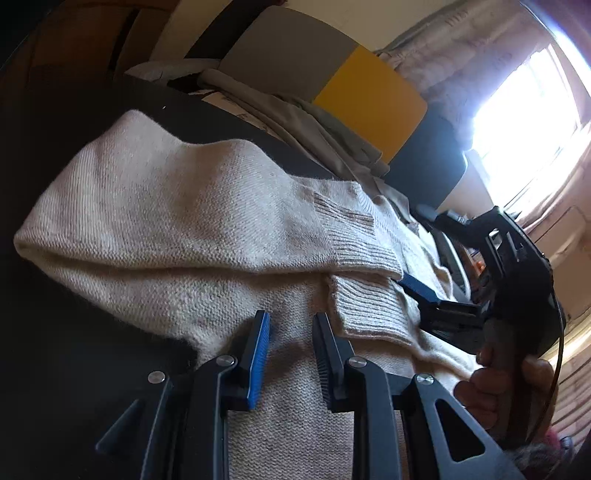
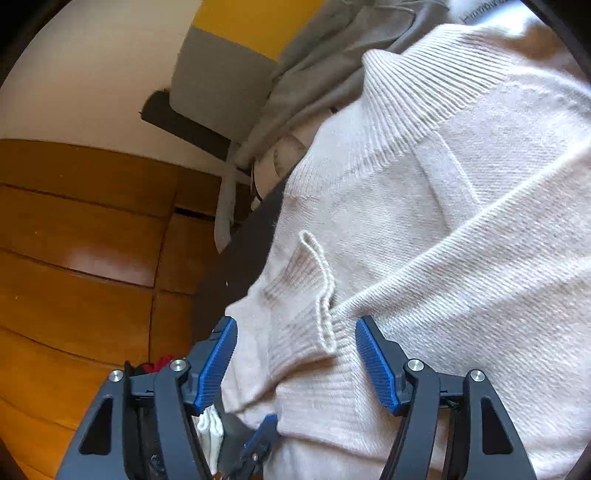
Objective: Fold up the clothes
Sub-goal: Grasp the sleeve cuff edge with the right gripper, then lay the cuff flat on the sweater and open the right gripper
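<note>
My left gripper (image 1: 290, 354) and right gripper (image 2: 295, 363) gape, holding nothing. The sweater (image 2: 461, 240) looks soft, limp; I would pinch the ribbed cuff (image 2: 295, 321), lower centre.

Dark printed lettering runs along a pale item (image 2: 480, 11) at the top edge of the right wrist view, too blurred to read; nothing else carries text.

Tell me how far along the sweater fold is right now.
Partly done. The cream sweater lies on the dark surface with both ribbed cuffs already brought across the body. In hand: nothing is gripped yet; the right tongs stand open around a ribbed cuff, and the left tongs are open over the knit. Left: the final body fold, plus the grey clothes heaped behind.
</note>
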